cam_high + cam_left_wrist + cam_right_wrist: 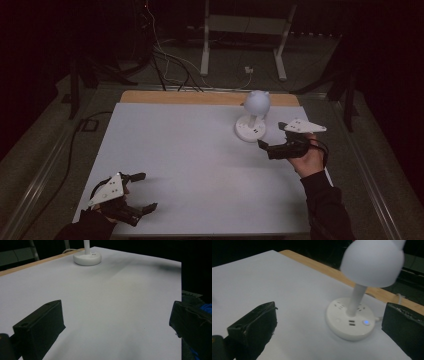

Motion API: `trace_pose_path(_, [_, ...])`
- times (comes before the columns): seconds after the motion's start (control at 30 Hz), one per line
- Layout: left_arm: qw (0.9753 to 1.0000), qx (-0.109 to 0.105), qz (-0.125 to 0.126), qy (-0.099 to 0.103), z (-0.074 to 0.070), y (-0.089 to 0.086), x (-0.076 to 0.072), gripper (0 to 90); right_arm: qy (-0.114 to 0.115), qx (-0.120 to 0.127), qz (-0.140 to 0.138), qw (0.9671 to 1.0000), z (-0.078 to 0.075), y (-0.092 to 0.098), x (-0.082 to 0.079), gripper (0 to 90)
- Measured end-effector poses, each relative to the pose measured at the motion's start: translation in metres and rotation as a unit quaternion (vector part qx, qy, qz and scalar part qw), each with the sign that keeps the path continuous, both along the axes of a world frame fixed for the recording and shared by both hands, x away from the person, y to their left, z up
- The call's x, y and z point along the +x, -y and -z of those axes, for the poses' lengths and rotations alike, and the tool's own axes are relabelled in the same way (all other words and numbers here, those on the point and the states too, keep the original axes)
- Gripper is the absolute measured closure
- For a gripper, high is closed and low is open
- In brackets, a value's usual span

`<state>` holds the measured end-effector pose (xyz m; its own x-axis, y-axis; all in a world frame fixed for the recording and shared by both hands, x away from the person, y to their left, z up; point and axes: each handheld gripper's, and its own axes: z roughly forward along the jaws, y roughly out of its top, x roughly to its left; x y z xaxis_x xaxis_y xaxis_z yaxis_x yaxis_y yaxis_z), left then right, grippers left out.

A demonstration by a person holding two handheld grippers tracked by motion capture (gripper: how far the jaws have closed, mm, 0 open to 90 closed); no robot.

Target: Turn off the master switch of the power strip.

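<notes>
Right gripper (271,135): jaws spread wide, nothing between them, held by the person's right hand (307,159) near the right edge of the tabletop, just beside the lamp base and not touching it.
Right gripper view: its two black jaws frame the base, with the lamp between and beyond them.
Left gripper (145,191): jaws apart, empty, held by the left hand at the near left corner of the tabletop, just above the surface.
Left gripper view: bare white surface between the jaws, lamp base far off toward the far edge.
Desk lamp (256,104): white, rounded head with two small ear-like bumps on a thin white stem, upright near the far right part of the tabletop.
Lamp base (351,320): round white puck with socket holes on top, two USB ports on the side, a small blue light (366,322) lit.
Tabletop (190,160): white sheet over a wooden board, wood strip showing along the far edge.
Cable (248,71): white lead running off behind the far edge onto the floor.
</notes>
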<state>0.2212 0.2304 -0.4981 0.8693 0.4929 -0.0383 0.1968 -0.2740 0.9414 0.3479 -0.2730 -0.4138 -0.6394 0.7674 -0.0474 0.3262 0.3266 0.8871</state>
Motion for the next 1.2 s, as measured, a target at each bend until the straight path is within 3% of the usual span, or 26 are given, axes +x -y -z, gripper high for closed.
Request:
trace_pose_path(0.43, [1.0,-0.003,0.001,-0.001,0.0,0.0,0.0,0.2,0.0,-0.01,0.044,0.999,0.008,0.013,0.023,0.0])
trace_pose_path(0.57, [1.0,-0.003,0.002,-0.001,0.0,0.0,0.0,0.2,-0.005,0.002,0.059,0.9983,0.013,0.016,0.031,0.0])
trace_pose_path(0.8, [1.0,-0.004,0.002,-0.002,0.0,0.0,0.0,0.2,-0.014,-0.002,0.079,0.9968,0.023,0.018,0.044,0.0])
trace_pose_path(0.97, [1.0,-0.004,0.003,-0.003,0.0,0.0,0.0,0.2,-0.023,0.001,0.127,0.9916,0.031,0.021,0.058,0.0])
trace_pose_path(1.03, [1.0,-0.005,0.003,-0.003,0.0,0.0,0.0,0.2,-0.026,0.001,0.132,0.9909,0.033,0.021,0.059,0.0])
trace_pose_path(1.07, [1.0,-0.004,0.003,-0.003,0.0,0.0,0.0,0.2,-0.027,-0.001,0.145,0.9891,0.035,0.022,0.061,5.3])
trace_pose_path(1.2, [1.0,-0.003,0.003,-0.003,0.0,0.0,0.0,0.2,-0.033,0.003,0.167,0.9853,0.038,0.022,0.066,11.1])
